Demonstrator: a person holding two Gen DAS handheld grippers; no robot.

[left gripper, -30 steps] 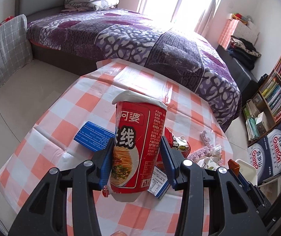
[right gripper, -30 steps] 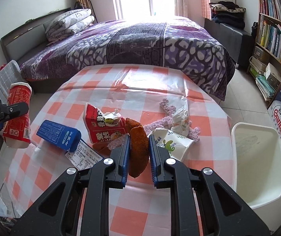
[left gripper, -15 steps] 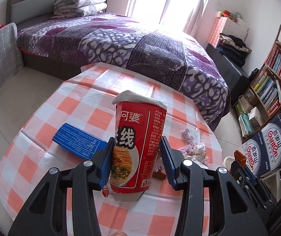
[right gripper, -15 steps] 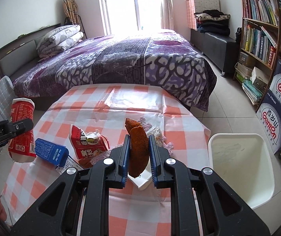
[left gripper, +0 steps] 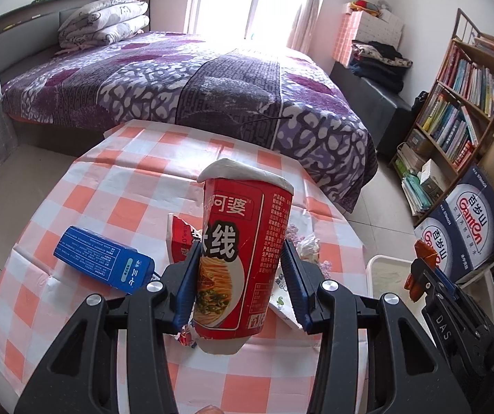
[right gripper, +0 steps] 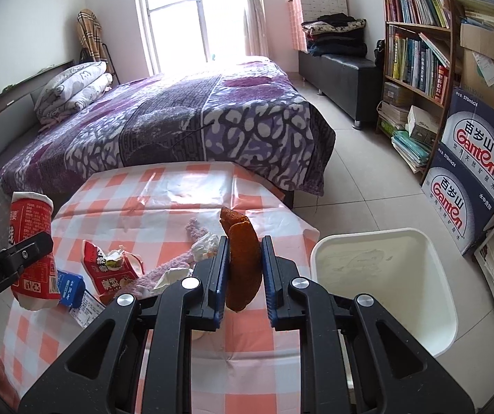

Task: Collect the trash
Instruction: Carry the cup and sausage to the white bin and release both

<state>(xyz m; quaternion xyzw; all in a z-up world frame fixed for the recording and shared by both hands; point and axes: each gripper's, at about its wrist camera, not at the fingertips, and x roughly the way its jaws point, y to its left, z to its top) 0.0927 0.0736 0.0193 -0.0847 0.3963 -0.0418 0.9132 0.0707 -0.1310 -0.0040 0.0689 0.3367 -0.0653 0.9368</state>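
My left gripper (left gripper: 241, 272) is shut on a red instant-noodle cup (left gripper: 243, 252), held upright above the checked tablecloth (left gripper: 115, 207). The same cup (right gripper: 31, 252) shows at the left of the right wrist view. My right gripper (right gripper: 243, 265) is shut on a brown orange peel (right gripper: 241, 258), lifted above the table's right side. A white bin (right gripper: 385, 279) stands on the floor just right of the table, and its rim (left gripper: 381, 262) shows in the left wrist view. On the cloth lie a blue box (left gripper: 103, 258), a torn red snack packet (right gripper: 108, 267) and crumpled tissues (right gripper: 205, 245).
A purple-patterned bed (right gripper: 177, 120) lies beyond the table. A bookshelf (right gripper: 416, 45) and stacked water cartons (right gripper: 474, 169) line the right wall behind the bin. A purple fuzzy strip (right gripper: 195, 227) and a printed paper cup (left gripper: 283, 300) also lie on the cloth. Tiled floor (right gripper: 367, 172) surrounds the table.
Both grippers have swung rightward with their loads. The bin now sits closer and larger in the right wrist view, and the trash on the cloth has slid toward the left.
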